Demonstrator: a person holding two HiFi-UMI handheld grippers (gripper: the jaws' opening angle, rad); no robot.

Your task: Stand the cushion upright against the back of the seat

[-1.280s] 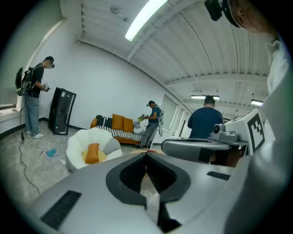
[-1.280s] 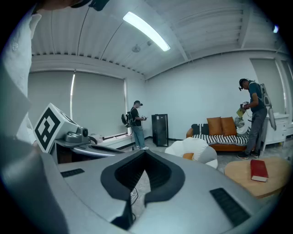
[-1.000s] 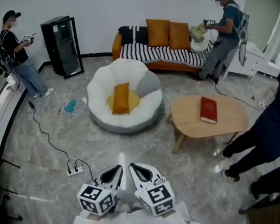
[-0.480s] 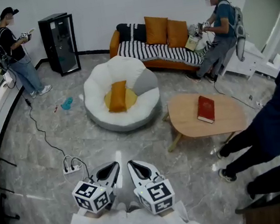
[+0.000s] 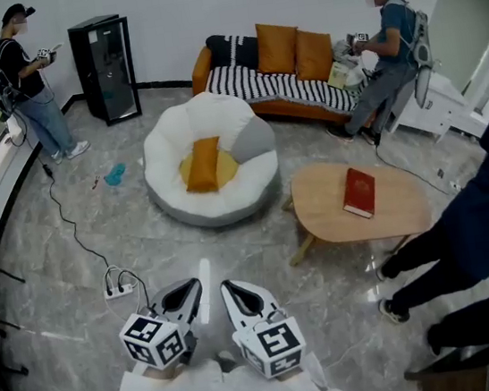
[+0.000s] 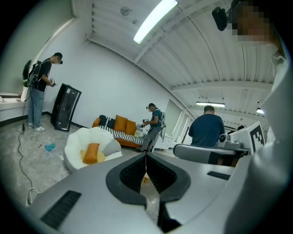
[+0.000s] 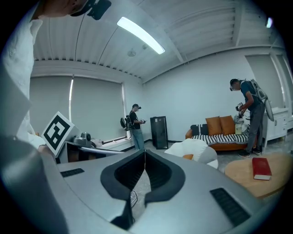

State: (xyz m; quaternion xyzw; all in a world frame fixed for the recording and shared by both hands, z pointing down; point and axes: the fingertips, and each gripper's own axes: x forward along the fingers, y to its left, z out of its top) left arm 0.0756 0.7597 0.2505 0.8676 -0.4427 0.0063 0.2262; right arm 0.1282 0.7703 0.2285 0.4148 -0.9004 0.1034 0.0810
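An orange cushion [image 5: 203, 164] lies flat in the hollow of a round white floor seat [image 5: 173, 200], over a yellow pad and beside a grey cushion [image 5: 254, 142]. The seat stands well ahead of me across the marble floor. My left gripper [image 5: 192, 283] and right gripper [image 5: 227, 286] hang side by side at the bottom of the head view, far from the seat. Both are shut with nothing in them. The left gripper view shows its jaws [image 6: 146, 157] meeting, with the cushion [image 6: 91, 153] at left. In the right gripper view the shut jaws [image 7: 144, 153] point left of the seat [image 7: 194, 147].
A power strip [image 5: 118, 291] with its cable lies on the floor just ahead to the left. An oval wooden table [image 5: 318, 202] with a red book [image 5: 359, 193] stands right of the seat. A person in dark clothes [image 5: 481, 211] is close on the right. Behind stand a striped sofa [image 5: 275, 91] and a black cabinet [image 5: 105, 70].
Both grippers have drifted slightly left and forward in the head view, still shut. The cushion and seat have not been touched.
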